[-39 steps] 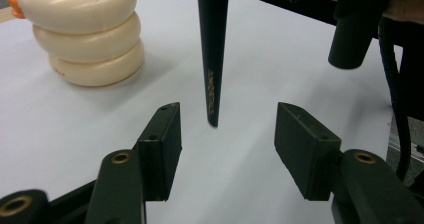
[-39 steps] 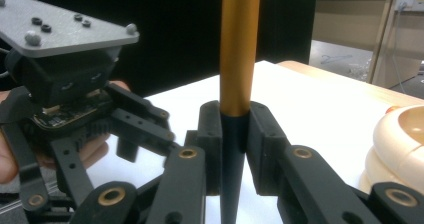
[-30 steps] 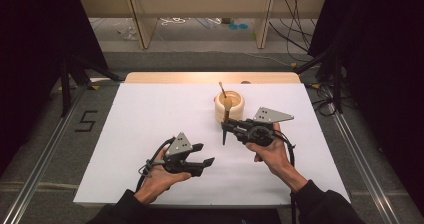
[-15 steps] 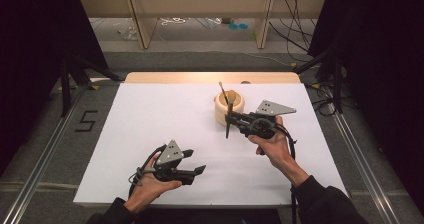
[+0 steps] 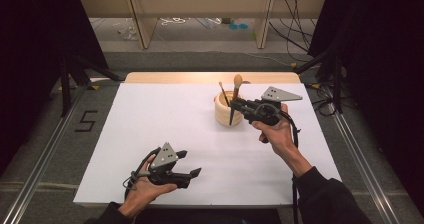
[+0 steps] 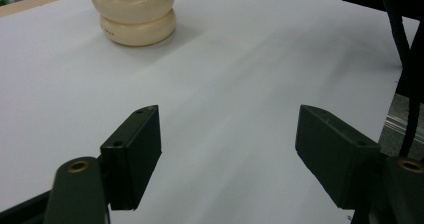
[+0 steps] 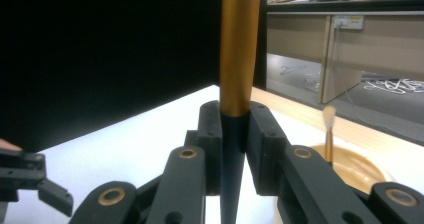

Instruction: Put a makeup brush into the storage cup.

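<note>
My right gripper point(image 5: 236, 105) is shut on a makeup brush point(image 5: 235, 96), which stands upright with its bristles on top, just in front of a cream ringed holder point(image 5: 221, 115). A thinner brush point(image 5: 223, 92) stands inside that holder. In the right gripper view the jaws point(image 7: 234, 116) pinch the brush point(image 7: 240, 49) where its gold ferrule meets the black handle; the holder point(image 7: 352, 169) lies behind to the right. Near the front edge my left gripper point(image 5: 189, 163) is open; its jaws have just been opening, with nothing between them point(image 6: 227, 119). The holder point(image 6: 134, 14) is far ahead of it.
A white sheet point(image 5: 150, 119) covers the table, with a wooden strip point(image 5: 200, 77) along its back edge. Metal rails point(image 5: 45, 159) run along both sides. Cables trail on the floor at the back right. The left gripper point(image 7: 30, 176) shows low in the right gripper view.
My right gripper has lifted the brush and carried it back and right, beside the holder. My left hand has drawn slightly left toward the front edge, its jaws spreading wider.
</note>
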Motion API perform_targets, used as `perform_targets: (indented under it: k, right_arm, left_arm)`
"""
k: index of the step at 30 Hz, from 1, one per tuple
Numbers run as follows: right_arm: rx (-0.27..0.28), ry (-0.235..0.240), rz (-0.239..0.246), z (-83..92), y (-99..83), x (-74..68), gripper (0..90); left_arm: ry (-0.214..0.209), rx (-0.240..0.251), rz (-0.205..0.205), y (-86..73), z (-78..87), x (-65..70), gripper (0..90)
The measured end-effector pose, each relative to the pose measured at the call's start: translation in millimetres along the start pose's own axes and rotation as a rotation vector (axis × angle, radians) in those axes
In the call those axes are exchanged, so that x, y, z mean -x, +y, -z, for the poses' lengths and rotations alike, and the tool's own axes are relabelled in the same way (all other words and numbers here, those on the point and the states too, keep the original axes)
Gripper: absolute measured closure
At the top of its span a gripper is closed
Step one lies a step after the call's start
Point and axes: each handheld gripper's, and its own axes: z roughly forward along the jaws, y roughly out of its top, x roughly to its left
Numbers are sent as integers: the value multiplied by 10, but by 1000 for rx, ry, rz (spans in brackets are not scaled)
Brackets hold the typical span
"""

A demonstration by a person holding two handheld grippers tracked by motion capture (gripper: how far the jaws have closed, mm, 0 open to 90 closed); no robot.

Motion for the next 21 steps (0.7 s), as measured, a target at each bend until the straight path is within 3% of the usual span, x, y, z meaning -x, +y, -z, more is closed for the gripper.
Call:
perform_targets:
  k: [5,12,21]
  right_arm:
    - [-4,-16,-10,-28,68,57,783]
    - [22,-50,-18,-94,149,168,783]
    - [19,-91,-16,-169,225,326,783]
  left_arm:
    - [-5,4,22,-20,18,8,260]
    - [4,-8,4,-50,59,-15,247]
    - [-3,-5,14,-93,84,-39,246]
